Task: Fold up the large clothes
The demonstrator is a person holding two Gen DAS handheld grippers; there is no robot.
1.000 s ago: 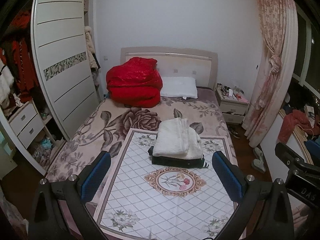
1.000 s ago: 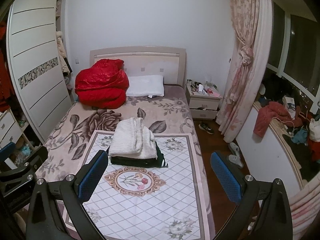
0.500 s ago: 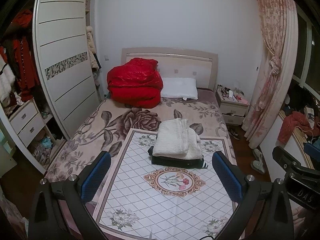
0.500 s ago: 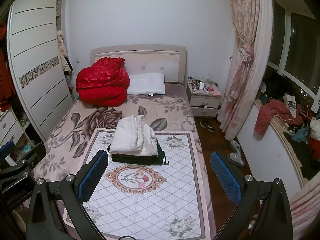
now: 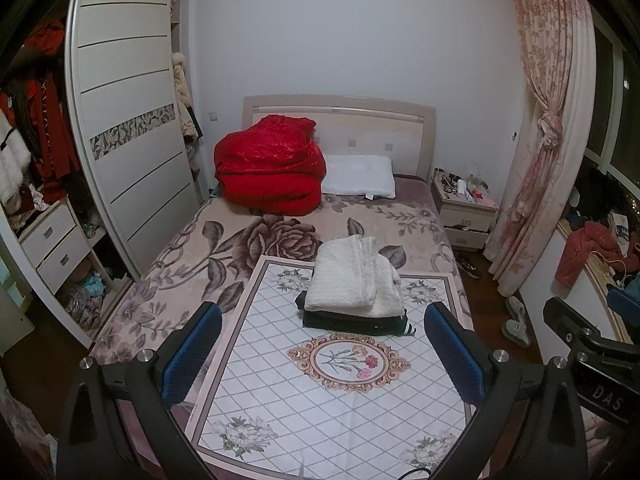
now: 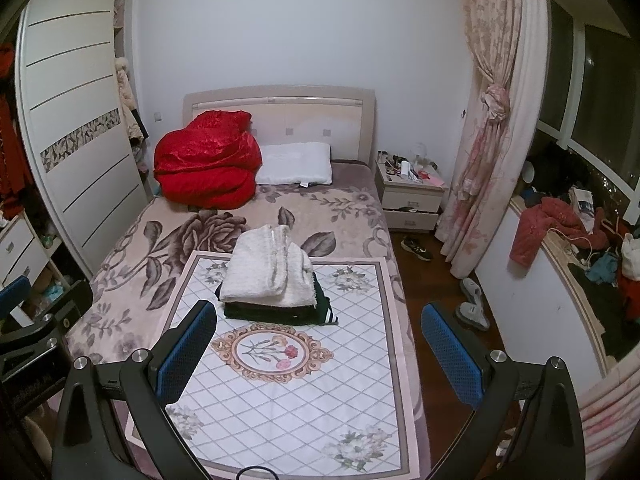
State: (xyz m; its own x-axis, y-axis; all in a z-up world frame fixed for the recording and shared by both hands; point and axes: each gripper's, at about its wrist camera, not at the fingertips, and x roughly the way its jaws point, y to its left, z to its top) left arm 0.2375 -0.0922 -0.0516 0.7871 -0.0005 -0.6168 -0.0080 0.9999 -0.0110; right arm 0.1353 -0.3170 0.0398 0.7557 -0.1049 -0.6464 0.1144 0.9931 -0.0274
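— Nearest to us, both tools are idle, aren't they? The left hand-held gripper (image 5: 322, 354) has its blue pads spread wide with nothing between them, and the right hand-held gripper (image 6: 318, 350) is released the same way.

— Yes, both held up and back from the bed, well apart from any cloth. I'd guess that is so the person can look over the whole work area before reaching in.

— Under them lies the white patterned mat (image 5: 280, 392), spread flat over the foot of the bed (image 5: 192, 248). A clean, smooth place to fold on, I suppose.

— Likely. And at its far end sits the folded stack: a cream garment (image 5: 354, 280) squared on top of a dark garment (image 5: 352, 320), edges roughly matched. Stacked there, they leave the near part of the mat free.

— So those two look done?

— To my eye, yes. Further back, the red quilt (image 5: 270, 164) is bundled against the headboard beside the white pillow (image 5: 358, 176), pushed clear of the folding spot.
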